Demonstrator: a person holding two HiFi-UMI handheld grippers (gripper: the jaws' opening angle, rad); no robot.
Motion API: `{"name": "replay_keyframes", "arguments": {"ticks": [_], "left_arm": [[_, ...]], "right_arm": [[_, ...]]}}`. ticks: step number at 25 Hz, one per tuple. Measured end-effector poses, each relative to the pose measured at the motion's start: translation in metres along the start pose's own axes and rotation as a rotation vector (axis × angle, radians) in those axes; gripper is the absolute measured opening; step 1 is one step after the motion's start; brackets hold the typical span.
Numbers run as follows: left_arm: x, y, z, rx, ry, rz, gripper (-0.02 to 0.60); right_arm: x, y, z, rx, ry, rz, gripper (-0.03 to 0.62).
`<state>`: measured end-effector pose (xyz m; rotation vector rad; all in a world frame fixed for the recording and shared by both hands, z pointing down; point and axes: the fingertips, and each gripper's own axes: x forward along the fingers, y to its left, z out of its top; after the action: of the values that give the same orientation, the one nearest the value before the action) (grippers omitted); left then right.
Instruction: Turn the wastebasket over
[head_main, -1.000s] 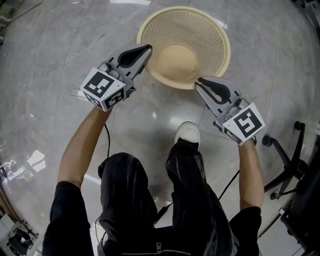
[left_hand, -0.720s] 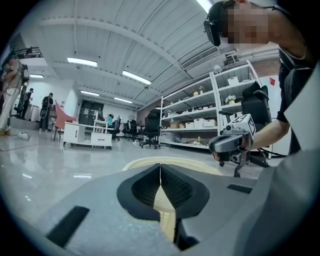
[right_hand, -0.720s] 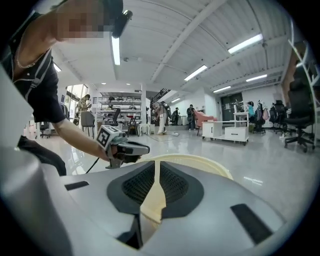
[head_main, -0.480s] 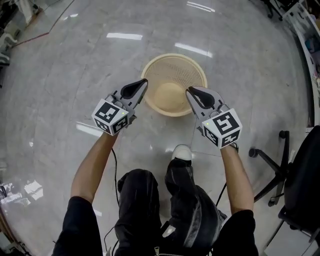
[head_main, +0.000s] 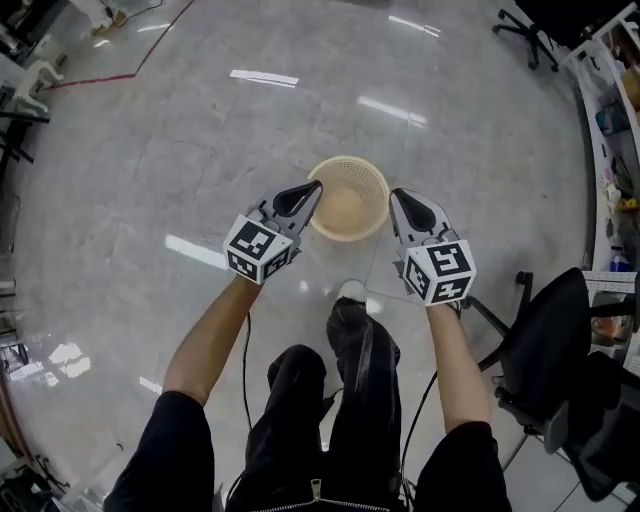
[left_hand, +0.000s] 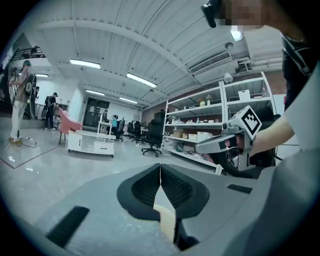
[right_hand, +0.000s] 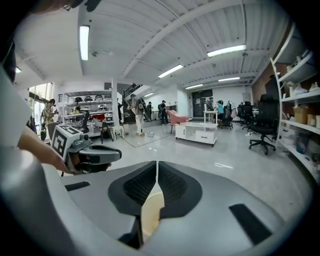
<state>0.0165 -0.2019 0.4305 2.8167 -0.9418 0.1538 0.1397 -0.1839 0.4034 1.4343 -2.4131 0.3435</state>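
The wastebasket (head_main: 348, 198), a round beige mesh basket, stands on the grey floor with its open mouth up. My left gripper (head_main: 313, 188) hangs high above its left rim, shut, with nothing in it. Over the right rim my right gripper (head_main: 397, 195) is also shut and empty; its jaws have just been closing. In the left gripper view the pads (left_hand: 160, 167) meet, and a beige sliver of the basket (left_hand: 165, 216) shows far below. The right gripper view shows the same: jaws together (right_hand: 157, 165), the basket (right_hand: 151, 212) beneath.
The person's white shoe (head_main: 352, 291) is just in front of the basket. A black office chair (head_main: 560, 340) stands at the right, and shelving (head_main: 615, 120) lines the right wall. Red tape (head_main: 110, 75) marks the floor at the far left.
Both grippers have risen well above the basket and drawn closer together. The head camera has risen too, so the basket looks smaller. The basket has stayed upright on the floor.
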Motion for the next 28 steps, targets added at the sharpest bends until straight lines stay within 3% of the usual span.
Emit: {"name": "replay_keyframes", "arguments": {"ticks": [5,8,13,17,21,28], "left_arm": [[-0.071,-0.05,0.122,-0.04,0.005,0.031,0.006],[-0.12,-0.089,0.185,-0.008,0.025,0.042,0.006],[-0.189,-0.153,0.259,0.063,0.064,0.015,0.006],[-0.259,-0.191,0.303,0.027,0.077,0.048,0.006],[-0.307,-0.224,0.34,-0.021,0.016,0.095,0.007],[-0.326,-0.25,0.356,-0.039,-0.033,0.149,0.006]], "right_arm": [[-0.09,0.048,0.11,0.035,-0.007,-0.056,0.014],[-0.145,0.086,0.161,0.032,-0.005,-0.079,0.014],[-0.224,0.152,0.222,0.011,-0.021,-0.101,0.012],[-0.279,0.212,0.261,0.035,-0.027,-0.126,0.011],[-0.324,0.254,0.289,0.058,-0.077,-0.148,0.011],[-0.371,0.281,0.295,0.064,-0.117,-0.168,0.009]]}}
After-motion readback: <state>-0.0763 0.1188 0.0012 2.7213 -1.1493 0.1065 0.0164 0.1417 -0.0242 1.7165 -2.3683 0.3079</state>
